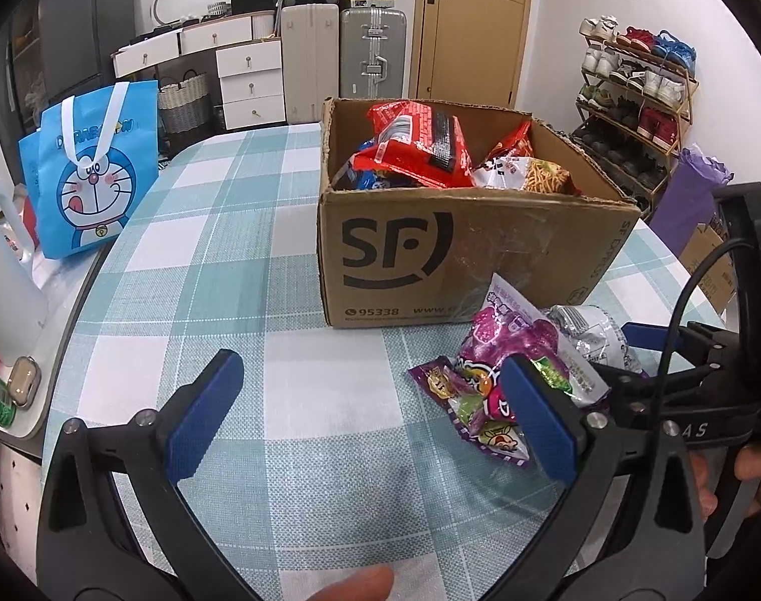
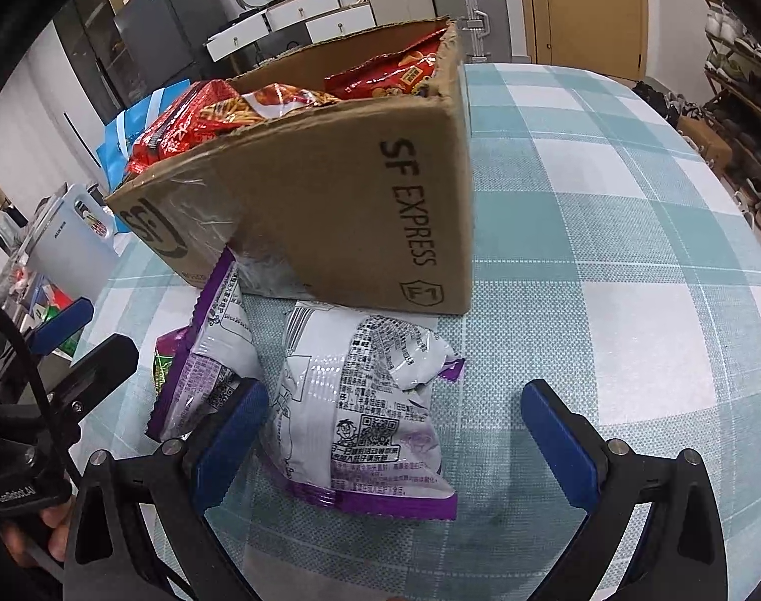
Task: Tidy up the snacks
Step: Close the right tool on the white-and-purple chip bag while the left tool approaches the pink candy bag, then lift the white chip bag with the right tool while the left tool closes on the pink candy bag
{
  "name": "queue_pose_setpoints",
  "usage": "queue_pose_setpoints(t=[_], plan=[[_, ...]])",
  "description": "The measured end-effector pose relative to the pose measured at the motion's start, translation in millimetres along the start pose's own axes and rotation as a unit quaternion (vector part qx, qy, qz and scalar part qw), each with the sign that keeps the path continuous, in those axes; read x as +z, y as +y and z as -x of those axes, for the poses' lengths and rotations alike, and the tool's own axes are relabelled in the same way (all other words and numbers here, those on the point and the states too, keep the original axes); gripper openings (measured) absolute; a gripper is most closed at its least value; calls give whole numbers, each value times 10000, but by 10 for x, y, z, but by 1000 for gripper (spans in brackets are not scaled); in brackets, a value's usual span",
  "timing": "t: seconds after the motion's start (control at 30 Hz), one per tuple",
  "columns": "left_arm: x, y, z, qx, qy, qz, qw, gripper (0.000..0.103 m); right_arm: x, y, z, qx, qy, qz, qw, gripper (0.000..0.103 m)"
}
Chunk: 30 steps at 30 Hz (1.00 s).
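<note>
Right wrist | purple-edged silver snack bag (image 2: 365, 410) – crinkled, flat on table | both jaws spread, empty

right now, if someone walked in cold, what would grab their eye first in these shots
The brown SF Express cardboard box in the middle of the checked tablecloth, stuffed with red snack bags. Next, two purple snack packets lying on the cloth just in front of the box, between the open right tongs and the open left tongs. A bright blue Doraemon bag stands at the table's left edge.
</note>
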<state>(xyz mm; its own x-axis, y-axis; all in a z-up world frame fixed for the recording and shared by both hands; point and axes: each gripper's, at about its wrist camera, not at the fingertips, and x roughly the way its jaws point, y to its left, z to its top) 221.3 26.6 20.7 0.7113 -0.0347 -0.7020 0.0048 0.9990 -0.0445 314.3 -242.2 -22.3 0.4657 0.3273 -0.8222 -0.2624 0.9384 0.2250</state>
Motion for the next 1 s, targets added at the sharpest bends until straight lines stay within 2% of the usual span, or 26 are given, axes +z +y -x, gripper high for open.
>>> queue_pose_setpoints(t=[0.17, 0.23, 0.43, 0.47, 0.57, 0.77, 1.0], plan=[[-9, -9, -11, 5, 9, -27, 10000, 102, -2, 3, -8, 23, -24, 65, 10000, 102], [-12, -20, -20, 14, 19, -46, 10000, 102, -3, 18, -1, 50, -52, 103, 9999, 98], [-28, -45, -30, 13, 27, -114, 9999, 102, -11, 43, 40, 380, -27, 95, 9992, 72], [-29, -47, -27, 16, 22, -120, 9999, 102, -16, 47, 45, 456, -22, 77, 9989, 65], [-27, -45, -27, 14, 20, -114, 9999, 102, -30, 48, 64, 499, -56, 62, 9987, 55], [-26, -5, -54, -12, 62, -53, 10000, 102, -60, 126, 85, 633, -69, 196, 9978, 53], [-40, -47, -74, -133, 88, -121, 9998, 102, -57, 179, 256, 439, -188, 464, 9978, 52]])
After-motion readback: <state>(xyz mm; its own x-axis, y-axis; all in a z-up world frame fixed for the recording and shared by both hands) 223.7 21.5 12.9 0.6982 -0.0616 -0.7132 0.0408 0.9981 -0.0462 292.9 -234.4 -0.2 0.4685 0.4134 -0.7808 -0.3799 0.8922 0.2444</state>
